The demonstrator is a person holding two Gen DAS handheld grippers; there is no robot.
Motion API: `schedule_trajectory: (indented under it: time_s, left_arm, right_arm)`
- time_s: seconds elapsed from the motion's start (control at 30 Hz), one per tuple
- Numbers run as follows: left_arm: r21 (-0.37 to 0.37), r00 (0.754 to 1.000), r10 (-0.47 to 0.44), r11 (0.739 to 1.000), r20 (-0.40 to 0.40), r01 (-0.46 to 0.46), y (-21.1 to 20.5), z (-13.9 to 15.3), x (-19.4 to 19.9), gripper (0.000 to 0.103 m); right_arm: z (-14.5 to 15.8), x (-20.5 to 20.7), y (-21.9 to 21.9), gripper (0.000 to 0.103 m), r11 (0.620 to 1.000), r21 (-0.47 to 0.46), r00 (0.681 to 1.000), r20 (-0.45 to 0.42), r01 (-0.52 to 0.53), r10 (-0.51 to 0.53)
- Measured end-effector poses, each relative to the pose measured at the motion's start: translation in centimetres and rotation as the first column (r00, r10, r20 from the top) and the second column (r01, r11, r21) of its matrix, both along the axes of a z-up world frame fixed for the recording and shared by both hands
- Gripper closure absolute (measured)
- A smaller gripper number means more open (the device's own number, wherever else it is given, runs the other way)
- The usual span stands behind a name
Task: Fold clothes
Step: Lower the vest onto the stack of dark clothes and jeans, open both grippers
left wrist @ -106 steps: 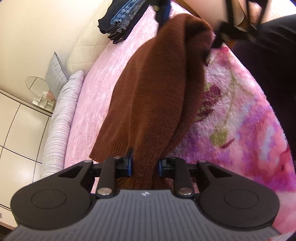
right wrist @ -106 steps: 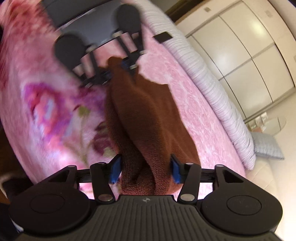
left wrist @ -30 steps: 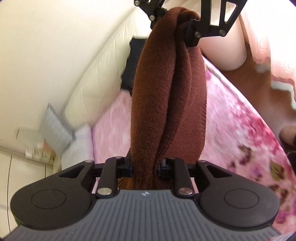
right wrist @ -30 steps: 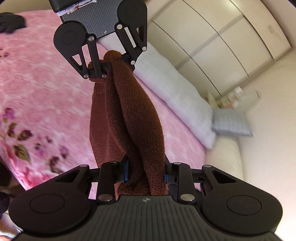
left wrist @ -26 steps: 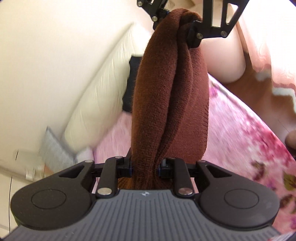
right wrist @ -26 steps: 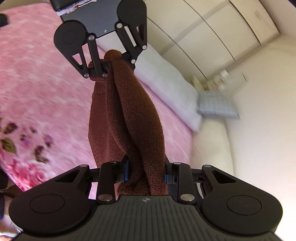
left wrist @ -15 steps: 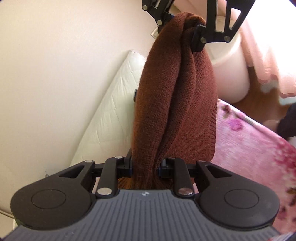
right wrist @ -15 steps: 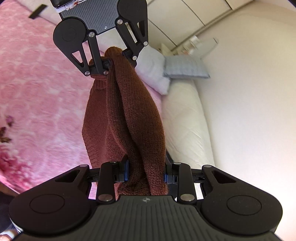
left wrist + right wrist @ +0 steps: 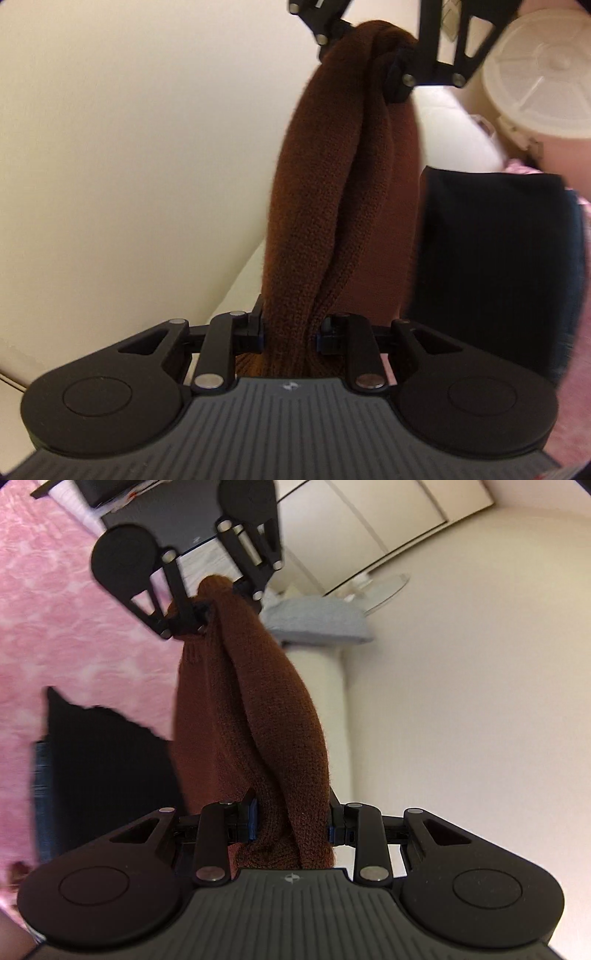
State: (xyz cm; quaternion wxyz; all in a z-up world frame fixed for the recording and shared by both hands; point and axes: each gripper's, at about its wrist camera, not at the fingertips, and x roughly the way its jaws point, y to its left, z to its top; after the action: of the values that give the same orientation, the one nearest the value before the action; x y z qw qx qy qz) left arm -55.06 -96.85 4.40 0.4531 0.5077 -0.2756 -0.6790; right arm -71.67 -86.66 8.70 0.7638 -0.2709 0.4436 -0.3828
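Bedding in pink [image 9: 74,602] is seen below and to the left of the right gripper [image 9: 291,821], with a dark folded stack [image 9: 110,768] lying on it just beside the hanging cloth, and a cream wall [image 9: 129,147] filling the space ahead of the left gripper [image 9: 290,332]. The brown knitted garment [image 9: 332,206] is held off the bed, bunched into a thick roll and stretched between the two tools, which face each other. One end is clamped in the narrowly set jaws of the left gripper; the other end sits between the jaws of the right gripper, which are opening slightly, though the knit is still pressed by both pads. The step in hand is judged to be carrying the folded piece toward the stack. For a neat result, both ends should be kept level and taut, the roll should be lowered flat beside or onto the stack, and neither end should be let go before the cloth is supported from beneath.
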Motion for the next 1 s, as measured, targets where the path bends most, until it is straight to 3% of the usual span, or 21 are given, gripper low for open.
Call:
schedule_trajectory:
  time_s: [0.1, 0.23, 0.3, 0.4, 0.53, 0.73, 0.87, 1.0]
  left_arm:
    - [0.118, 1.0, 0.022, 0.993, 0.009, -0.023, 0.4, -6.4, -0.7, 0.083]
    - [0.328, 0.998, 0.019, 0.944, 0.058, -0.037, 2.3, -16.9, -1.1, 0.08]
    - [0.311, 0.997, -0.001, 0.95, 0.078, -0.024, 4.0, -19.7, -0.7, 0.079]
    - [0.272, 0.998, -0.02, 0.962, 0.065, 0.002, 5.9, -19.8, 0.6, 0.074]
    - [0.267, 0.997, -0.036, 0.964, 0.075, 0.015, 7.5, -18.9, 2.6, 0.071]
    - [0.267, 0.997, -0.026, 0.964, 0.066, 0.008, 9.4, -18.5, 4.5, 0.08]
    - [0.252, 0.999, -0.024, 0.968, 0.047, 0.012, 12.6, -18.1, 5.7, 0.081]
    - [0.27, 0.996, -0.034, 0.963, 0.084, 0.01, 14.9, -20.1, 5.7, 0.08]
  right_arm:
    - [-4.5, -1.0, -1.2, 0.07, 0.996, 0.09, 1.0, 0.012, -0.003, 0.001]
    - [-14.6, -1.8, -0.6, 0.07, 0.958, 0.286, 1.0, -0.028, 0.008, 0.0]
    - [-18.3, -1.7, 0.7, 0.068, 0.944, 0.329, 0.997, -0.07, 0.009, 0.015]
    - [-19.7, -2.0, 2.3, 0.065, 0.949, 0.314, 0.998, -0.066, 0.019, 0.002]
    - [-18.9, -2.7, 3.3, 0.061, 0.956, 0.289, 0.998, -0.062, 0.044, -0.027]
    - [-18.9, -0.6, 3.4, 0.071, 0.937, 0.333, 0.995, -0.044, 0.104, -0.094]
    - [-17.8, -0.7, 5.0, 0.072, 0.936, 0.331, 0.992, -0.014, 0.121, -0.123]
    - [-19.6, 0.0, 5.2, 0.071, 0.927, 0.356, 0.992, -0.051, 0.123, -0.112]
